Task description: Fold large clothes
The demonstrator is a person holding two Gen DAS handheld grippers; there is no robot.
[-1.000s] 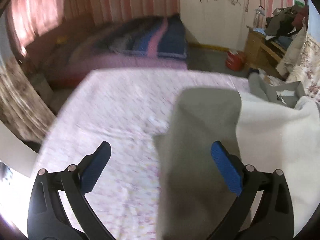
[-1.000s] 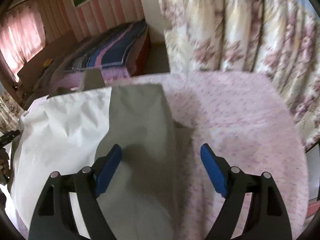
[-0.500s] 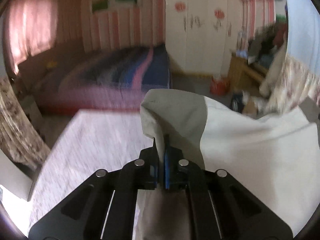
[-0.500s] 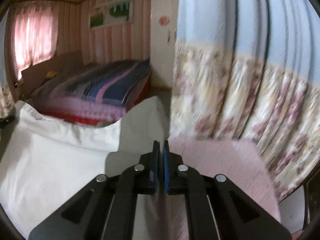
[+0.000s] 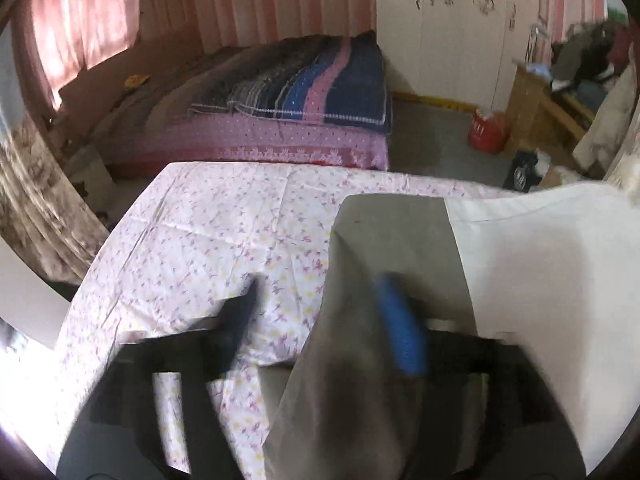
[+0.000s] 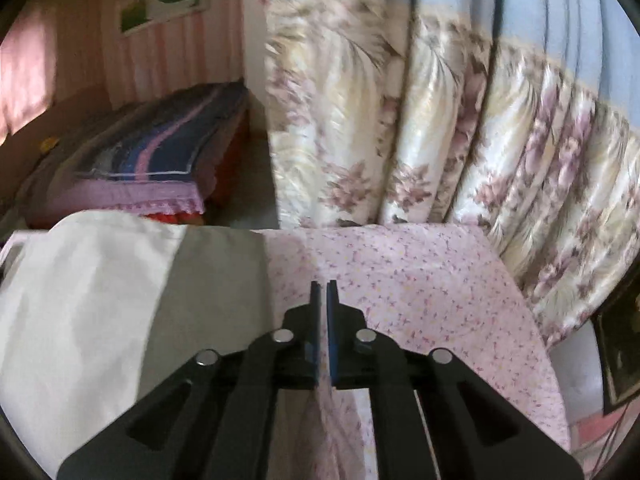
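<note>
A large garment, white in the body (image 5: 552, 280) with grey side panels (image 5: 384, 248), lies on a pink floral sheet (image 5: 224, 232). In the left wrist view my left gripper (image 5: 320, 320) is open and blurred, its right finger over the grey panel's edge, its left finger over the sheet. In the right wrist view the garment (image 6: 80, 304) lies to the left with a grey panel (image 6: 216, 280). My right gripper (image 6: 323, 296) is shut at the grey panel's right edge; whether cloth is pinched between the pads is unclear.
A bed with a striped blue and pink blanket (image 5: 304, 92) stands beyond the sheet. A red container (image 5: 488, 132) and a wooden cabinet piled with clothes (image 5: 560, 92) are at the right. Floral curtains (image 6: 440, 140) hang just behind the sheet's far edge.
Both grippers had closed on the garment's edges and lifted it. Now the garment is back down on the sheet, my left gripper has opened, and my right stays shut.
</note>
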